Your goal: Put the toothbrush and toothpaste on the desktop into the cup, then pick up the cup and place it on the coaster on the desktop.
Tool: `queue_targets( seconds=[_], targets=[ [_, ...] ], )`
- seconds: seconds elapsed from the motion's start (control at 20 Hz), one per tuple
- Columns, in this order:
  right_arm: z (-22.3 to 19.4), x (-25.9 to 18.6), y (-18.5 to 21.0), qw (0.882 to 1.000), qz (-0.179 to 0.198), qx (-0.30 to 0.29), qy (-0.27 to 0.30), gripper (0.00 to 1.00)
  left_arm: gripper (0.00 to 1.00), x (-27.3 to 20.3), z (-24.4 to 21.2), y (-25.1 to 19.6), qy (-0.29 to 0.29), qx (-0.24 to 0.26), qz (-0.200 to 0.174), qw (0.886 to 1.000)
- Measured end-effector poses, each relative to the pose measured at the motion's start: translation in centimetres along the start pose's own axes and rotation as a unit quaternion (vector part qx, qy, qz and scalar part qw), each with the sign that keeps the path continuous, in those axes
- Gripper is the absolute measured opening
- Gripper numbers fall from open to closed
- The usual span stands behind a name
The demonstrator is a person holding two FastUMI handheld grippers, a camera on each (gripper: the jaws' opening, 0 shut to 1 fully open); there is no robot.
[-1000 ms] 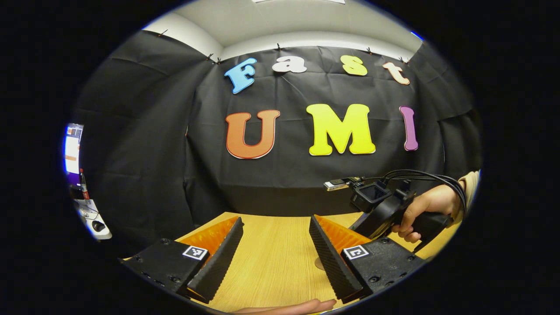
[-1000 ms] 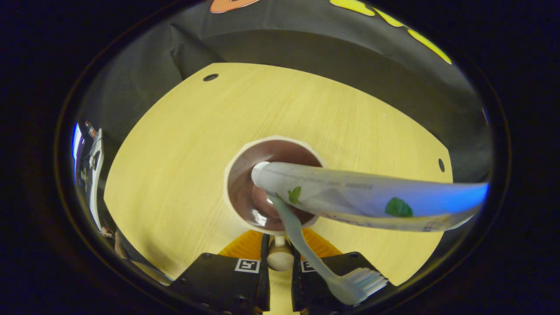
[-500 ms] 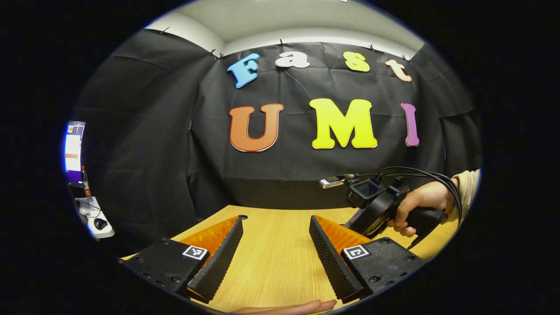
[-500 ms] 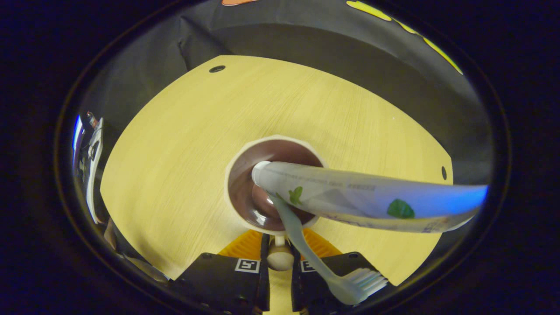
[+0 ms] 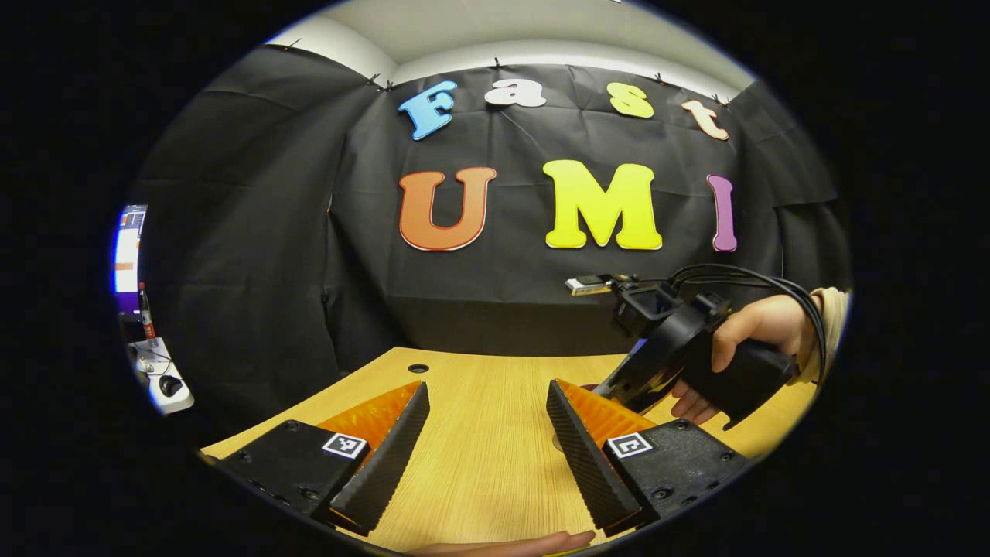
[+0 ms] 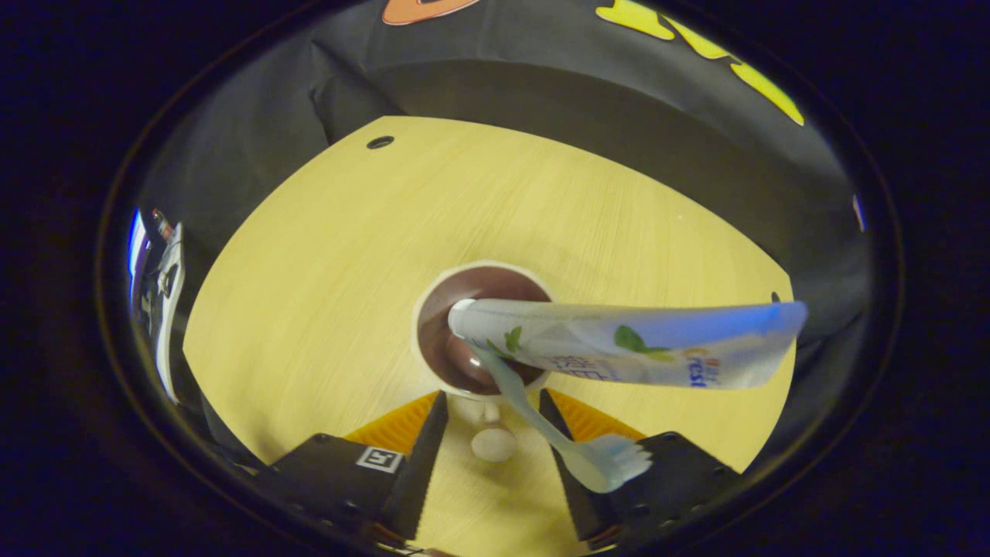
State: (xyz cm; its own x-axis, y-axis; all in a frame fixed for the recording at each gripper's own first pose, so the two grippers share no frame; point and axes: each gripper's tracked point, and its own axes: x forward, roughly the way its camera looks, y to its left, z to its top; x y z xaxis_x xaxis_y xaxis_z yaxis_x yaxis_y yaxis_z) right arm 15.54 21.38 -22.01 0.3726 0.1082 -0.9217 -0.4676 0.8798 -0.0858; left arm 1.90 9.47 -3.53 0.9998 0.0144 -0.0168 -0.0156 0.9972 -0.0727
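Observation:
A cup (image 6: 452,360), white outside and dark brown inside, stands upright on the wooden table (image 6: 325,255). A toothpaste tube (image 6: 619,352) leans out of it to the right. A pale toothbrush (image 6: 534,425) leans out toward me, bristles up. My right gripper (image 6: 493,396) is open, its fingers on either side of the cup's white handle (image 6: 493,443) without touching it. Low over the table's near side, my left gripper (image 5: 487,387) is open and holds nothing. In the left gripper view the right gripper's body (image 5: 673,348) sits in a hand (image 5: 758,325); my own finger hides the cup there.
A round hole (image 6: 380,142) marks the table's far left corner. A side desk with a monitor (image 5: 126,259) stands off to the left. A hand's edge (image 5: 510,545) shows at the bottom of the left gripper view. A thin round sliver (image 5: 555,443) lies beside my left gripper's right finger.
My right gripper has opened off the cup's handle and drawn back, so the cup looks smaller. The left gripper has barely moved, tilting slightly downward.

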Motion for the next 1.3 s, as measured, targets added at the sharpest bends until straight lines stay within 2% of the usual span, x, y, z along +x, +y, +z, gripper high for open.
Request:
queue_targets(
  seconds=[0.05, 0.1, 0.3, 0.4, 0.5, 0.55, 0.65, 0.75, 0.8, 0.85, 1.0, 1.1, 1.3],
  targets=[
    [0.0, -0.7, -0.1, 1.000, -0.001, 0.002, -0.010, 0.94, 0.97, 0.1, 0.0, 0.0, 0.002, 0.001, 0.002, 1.000],
    [0.1, -1.4, -0.2, 1.000, -0.003, 0.004, -0.021, 0.96, 0.97, 0.1, -0.2, 0.0, 0.003, 0.003, 0.003, 1.000],
    [0.1, -6.7, 0.2, 0.993, 0.047, 0.048, -0.095, 0.96, 0.97, -0.2, -0.8, -2.1, 0.012, -0.005, -0.020, 1.000],
    [-0.4, -9.0, -0.6, 0.989, 0.053, 0.049, -0.132, 0.96, 0.97, -0.4, -0.9, -3.2, 0.020, -0.003, -0.028, 0.999],
    [-1.7, -12.5, -1.6, 0.981, 0.067, 0.058, -0.175, 0.96, 1.00, -0.4, -0.3, -4.1, 0.015, 0.015, -0.022, 1.000],
    [-2.6, -13.9, -2.3, 0.975, 0.079, 0.071, -0.195, 0.96, 0.96, -0.4, 0.0, -5.2, 0.012, 0.021, -0.027, 0.999],
    [-4.0, -15.5, -3.7, 0.968, 0.084, 0.085, -0.222, 0.97, 0.97, -0.5, 0.3, -6.8, 0.012, 0.024, -0.034, 0.999],
    [-5.1, -17.0, -6.4, 0.955, 0.061, 0.114, -0.268, 0.94, 0.97, -0.4, 0.0, -8.9, 0.021, 0.016, -0.042, 0.999],
    [-5.8, -17.4, -7.6, 0.950, 0.050, 0.123, -0.281, 0.92, 1.00, -0.5, -0.5, -10.1, 0.029, 0.009, -0.053, 0.998],
    [-7.3, -18.0, -8.9, 0.940, 0.041, 0.135, -0.309, 0.94, 0.97, -0.7, -1.3, -12.3, 0.047, 0.003, -0.076, 0.996],
    [-9.5, -19.9, -13.3, 0.914, -0.017, 0.134, -0.383, 0.93, 0.97, -1.1, -1.9, -14.4, 0.061, -0.006, -0.079, 0.995],
    [-10.3, -21.0, -15.2, 0.893, -0.048, 0.132, -0.428, 0.95, 0.97, -1.2, -1.9, -15.2, 0.064, 0.003, -0.072, 0.995],
    [-12.3, -22.6, -17.0, 0.857, -0.103, 0.111, -0.493, 0.94, 0.97, -1.8, -0.3, -14.6, 0.024, 0.061, -0.012, 0.998]
  ],
)
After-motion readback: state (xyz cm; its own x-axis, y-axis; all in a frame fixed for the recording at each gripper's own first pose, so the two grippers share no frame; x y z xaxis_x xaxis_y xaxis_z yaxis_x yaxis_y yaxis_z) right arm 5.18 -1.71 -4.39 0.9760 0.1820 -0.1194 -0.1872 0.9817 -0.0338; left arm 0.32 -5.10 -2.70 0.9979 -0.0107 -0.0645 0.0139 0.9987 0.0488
